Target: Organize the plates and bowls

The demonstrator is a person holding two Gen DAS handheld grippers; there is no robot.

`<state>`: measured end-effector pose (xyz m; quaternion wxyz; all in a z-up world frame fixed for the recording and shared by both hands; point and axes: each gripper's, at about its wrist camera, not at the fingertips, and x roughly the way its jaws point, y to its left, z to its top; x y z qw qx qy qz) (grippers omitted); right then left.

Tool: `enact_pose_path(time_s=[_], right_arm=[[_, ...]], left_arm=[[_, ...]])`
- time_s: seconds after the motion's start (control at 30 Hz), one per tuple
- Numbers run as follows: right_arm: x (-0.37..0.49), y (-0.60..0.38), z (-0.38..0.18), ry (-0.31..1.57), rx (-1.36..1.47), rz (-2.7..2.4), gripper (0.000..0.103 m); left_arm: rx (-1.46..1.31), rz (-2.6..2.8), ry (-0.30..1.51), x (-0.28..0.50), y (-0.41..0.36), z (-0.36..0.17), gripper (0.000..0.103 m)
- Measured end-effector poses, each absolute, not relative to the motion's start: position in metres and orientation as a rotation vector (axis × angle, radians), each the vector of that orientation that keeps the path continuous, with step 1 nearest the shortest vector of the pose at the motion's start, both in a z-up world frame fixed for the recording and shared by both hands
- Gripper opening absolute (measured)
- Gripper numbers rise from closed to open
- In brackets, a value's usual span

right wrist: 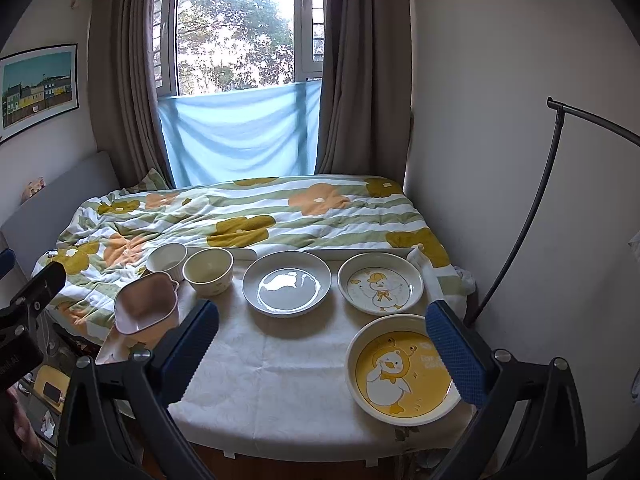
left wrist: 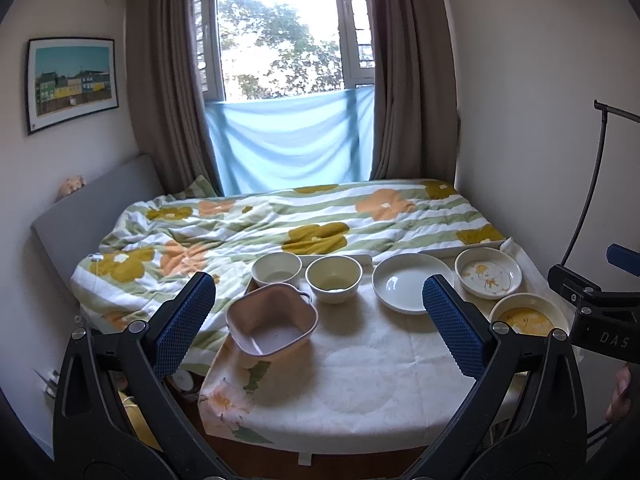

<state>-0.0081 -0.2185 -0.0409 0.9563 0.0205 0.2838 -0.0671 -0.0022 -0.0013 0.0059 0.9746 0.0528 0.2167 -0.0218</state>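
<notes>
Both my tongs hover over the near edge of the table (right wrist: 280, 380), nothing gripped. My left gripper (left wrist: 318, 320) is spread wide and empty; my right gripper (right wrist: 320, 354) likewise, wide and holding nothing.

Nearest my right gripper: the yellow duck plate (right wrist: 402, 372), close to the table's near-right corner. A clumsy pinch on its rim could push it off, I think. The tablecloth (left wrist: 360, 376) looks loose, so dragging any dish may bunch it and shift the others.

Left side: the pink square bowl (left wrist: 272, 322) sits tilted at the table's left edge, partly over the bedding. My guess is a nudge tips it off.

Middle: plain white plate (right wrist: 287, 283), with the white duck plate (right wrist: 380, 283) just beside it. Glazed rims may slip from the pads.

Further back: yellow bowl (left wrist: 334, 279) and white bowl (left wrist: 277, 269), close together; whether they touch I cannot tell. Behind them a white tray (right wrist: 372, 254) is mostly hidden. Beyond lies the floral quilt (right wrist: 248, 216).

The table's front edge and legs are cut off by my tongs.
</notes>
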Motion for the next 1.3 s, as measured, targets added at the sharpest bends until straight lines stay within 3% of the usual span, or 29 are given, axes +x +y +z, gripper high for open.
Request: enact_pose_path(time_s=[1.3], right_arm=[[-0.0102,-0.2158,-0.0443,0.585,0.038,-0.13,0.103]], left_arm=[[0.106,-0.021,0.436,0.0014,-0.0053,0.0073,0.103]])
